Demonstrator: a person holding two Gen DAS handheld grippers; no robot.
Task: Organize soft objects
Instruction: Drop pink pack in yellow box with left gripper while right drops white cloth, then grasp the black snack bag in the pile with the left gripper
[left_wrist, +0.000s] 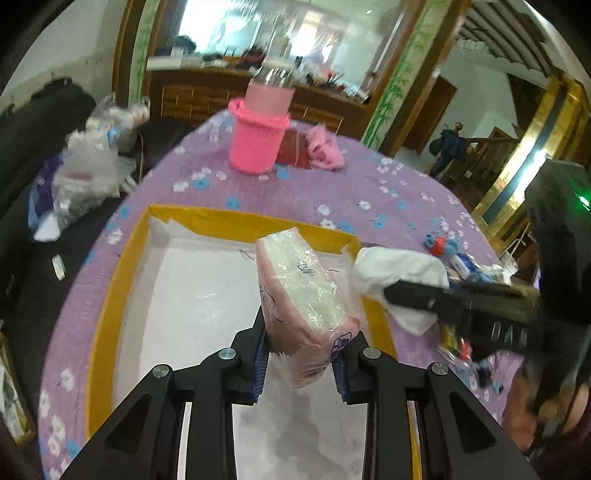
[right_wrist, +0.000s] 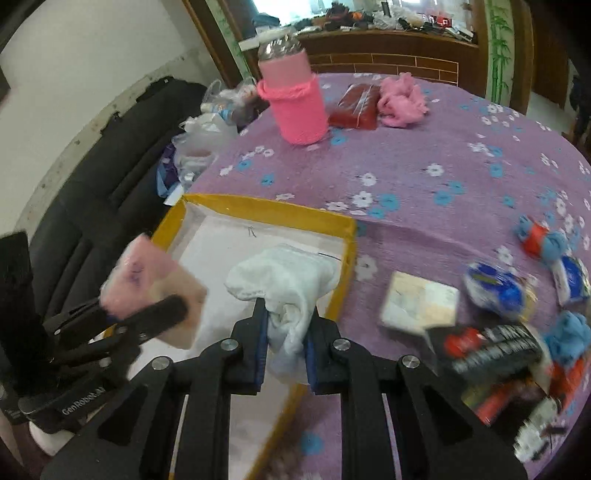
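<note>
Left wrist view: close above the yellow-edged tray (left_wrist: 229, 218), angled down across the purple table (left_wrist: 369, 184). Right wrist view: close over the tray's right edge, same heading. Shared: tray, pink cup (right_wrist: 299, 110), far cabinet.

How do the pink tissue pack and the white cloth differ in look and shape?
The pink tissue pack is a firm block in shiny plastic wrap; the white cloth is limp, crumpled and unwrapped. The pack is pink with print; the cloth is plain white. Each is clamped in a gripper over the yellow-rimmed box.
</note>
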